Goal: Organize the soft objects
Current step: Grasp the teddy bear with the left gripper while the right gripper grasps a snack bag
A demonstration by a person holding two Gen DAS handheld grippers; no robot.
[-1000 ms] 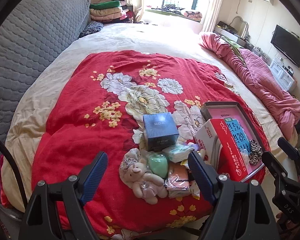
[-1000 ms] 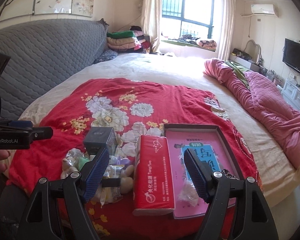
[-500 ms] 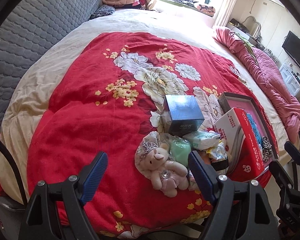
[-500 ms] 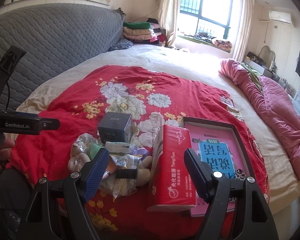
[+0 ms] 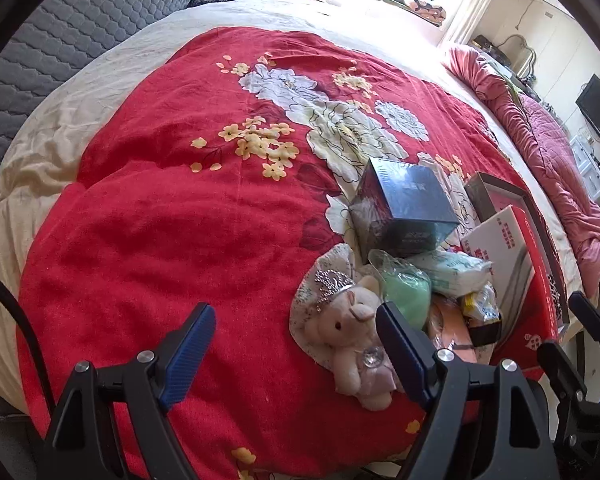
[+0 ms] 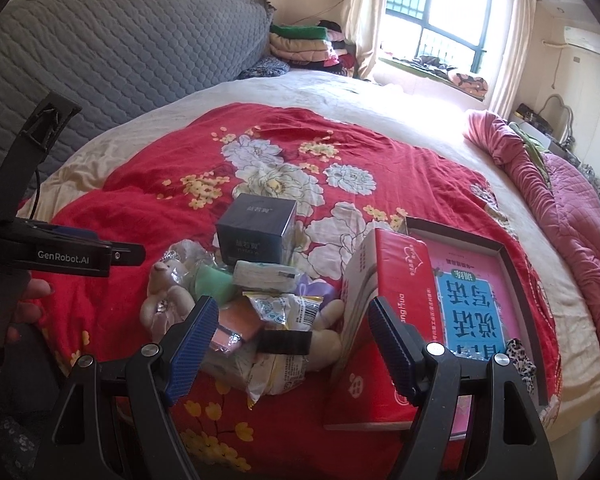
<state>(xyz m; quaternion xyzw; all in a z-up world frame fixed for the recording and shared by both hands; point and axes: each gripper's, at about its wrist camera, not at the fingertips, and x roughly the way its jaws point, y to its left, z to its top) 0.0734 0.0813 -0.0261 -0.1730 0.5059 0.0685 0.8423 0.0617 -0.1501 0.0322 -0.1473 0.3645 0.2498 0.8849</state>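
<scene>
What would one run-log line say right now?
left tool: open, empty | right tool: open, empty | teddy bear: on blanket

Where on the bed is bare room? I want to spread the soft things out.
The red blanket lies bare left of the teddy bear and beyond the dark box. It is crowded between the bear and the red tissue pack.

"GenRobot.AI" stood in white on the left tongs' black body (image 6: 74,257); the red tissue box (image 6: 400,300) beside it read "TangHua", partly hidden.
</scene>
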